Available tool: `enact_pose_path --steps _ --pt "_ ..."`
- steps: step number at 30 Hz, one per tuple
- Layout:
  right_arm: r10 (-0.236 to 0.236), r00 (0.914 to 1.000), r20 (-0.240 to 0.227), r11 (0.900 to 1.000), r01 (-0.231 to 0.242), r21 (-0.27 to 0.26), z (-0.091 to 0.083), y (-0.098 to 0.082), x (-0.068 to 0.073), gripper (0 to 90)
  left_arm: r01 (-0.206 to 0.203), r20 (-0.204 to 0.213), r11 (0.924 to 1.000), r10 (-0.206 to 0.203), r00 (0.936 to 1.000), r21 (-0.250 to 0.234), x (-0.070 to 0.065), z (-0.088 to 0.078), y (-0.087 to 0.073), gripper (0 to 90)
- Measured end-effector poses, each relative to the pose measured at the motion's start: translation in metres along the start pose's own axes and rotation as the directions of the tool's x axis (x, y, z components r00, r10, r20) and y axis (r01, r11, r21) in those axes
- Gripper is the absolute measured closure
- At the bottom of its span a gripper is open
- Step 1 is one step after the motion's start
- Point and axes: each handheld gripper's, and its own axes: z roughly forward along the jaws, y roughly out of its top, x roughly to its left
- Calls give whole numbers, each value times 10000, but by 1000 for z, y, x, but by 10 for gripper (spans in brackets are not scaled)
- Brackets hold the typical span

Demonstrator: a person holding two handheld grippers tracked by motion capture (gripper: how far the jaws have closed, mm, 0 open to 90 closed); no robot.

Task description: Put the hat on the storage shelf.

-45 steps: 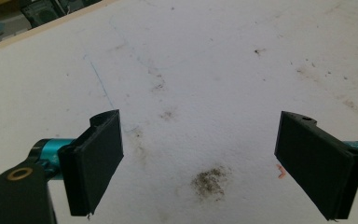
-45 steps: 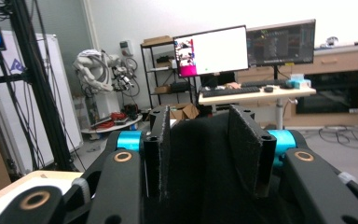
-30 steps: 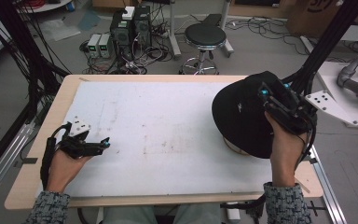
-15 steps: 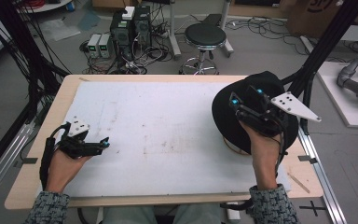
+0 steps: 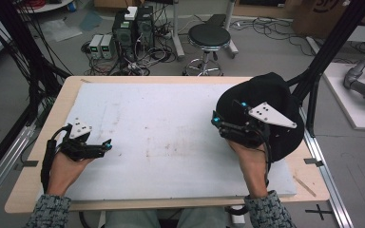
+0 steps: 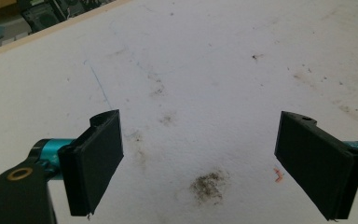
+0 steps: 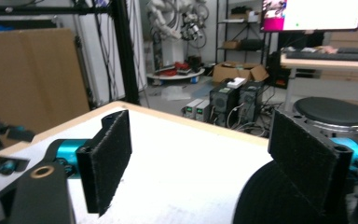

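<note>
A black cap (image 5: 271, 102) lies at the right end of the white sheet (image 5: 161, 128); its dark crown (image 7: 270, 196) fills the lower right of the right gripper view. My right gripper (image 5: 217, 120) hovers at the cap's left edge and points left across the table. Its jaws have just been opening, and nothing is between them in the right gripper view, where this gripper (image 7: 200, 126) looks out over the sheet. My left gripper (image 5: 105, 145) rests at the sheet's left side, open, its jaws wide apart over bare stained sheet (image 6: 200, 126).
The wooden table (image 5: 71, 90) frames the sheet. Behind it stand a black stool (image 5: 209, 35), computer boxes (image 5: 130, 28) and tangled cables. Black frame posts (image 5: 328, 52) rise at the right rear. Dirt smudges (image 6: 207, 184) mark the sheet.
My right hand has moved left and down from above the cap's crown to its left edge, and its jaws stand wider. The left hand has stayed put.
</note>
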Motion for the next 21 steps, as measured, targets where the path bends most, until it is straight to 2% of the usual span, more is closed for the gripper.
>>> enact_pose_path --steps 3,5,7,10,13,18,21 --pt "40 9997 -223 9996 -34 276 4 -6 5 170 -14 23 10000 14 10000 -12 0 1 1 155" --pt "171 9997 -188 9990 -163 423 7 -11 7 123 -15 13 10000 15 10000 0 -1 1 1 155" --pt "322 9993 -208 9974 -308 644 9 -16 7 123 -52 61 10000 52 10000 -28 -1 2 2 154" --pt "247 9993 -287 9965 -224 802 11 -21 9 123 -57 77 10000 58 10000 -38 -2 3 3 154" --pt "14 9989 -461 9924 43 1233 13 -30 14 123 -94 181 9999 95 9998 -65 -3 5 5 154" --pt "-43 9981 -622 9875 140 1571 15 -40 16 123 -117 209 9999 119 9997 -125 -4 5 8 154" --pt "1 9985 -548 9868 88 1618 15 -41 16 123 -165 257 9998 168 9995 -109 -5 7 9 155"
